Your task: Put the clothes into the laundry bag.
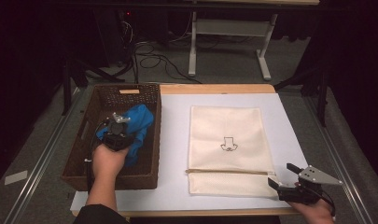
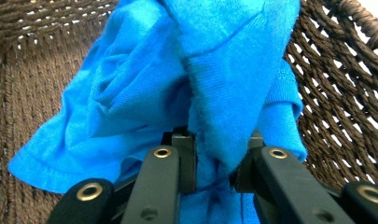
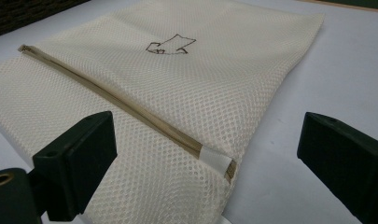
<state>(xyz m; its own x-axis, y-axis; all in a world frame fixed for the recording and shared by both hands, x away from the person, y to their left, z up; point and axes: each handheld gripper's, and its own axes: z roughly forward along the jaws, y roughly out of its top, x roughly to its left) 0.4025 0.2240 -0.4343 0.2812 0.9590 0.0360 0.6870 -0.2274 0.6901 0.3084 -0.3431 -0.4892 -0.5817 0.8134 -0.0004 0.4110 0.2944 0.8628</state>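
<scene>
While my left tool (image 2: 210, 175) pinched a fold of the bright blue knit garment (image 2: 186, 84) inside the brown woven basket (image 1: 144, 175), I judged a slow lift best; my right tool (image 1: 283, 177) waited wide by the cream mesh zip bag (image 1: 226, 135).

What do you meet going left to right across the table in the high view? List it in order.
Wicker basket → left gripper, shut on the blue cloth inside the basket → cream mesh bag lying flat on the white sheet → right gripper, jaws open, at the bag's near right corner.
</scene>
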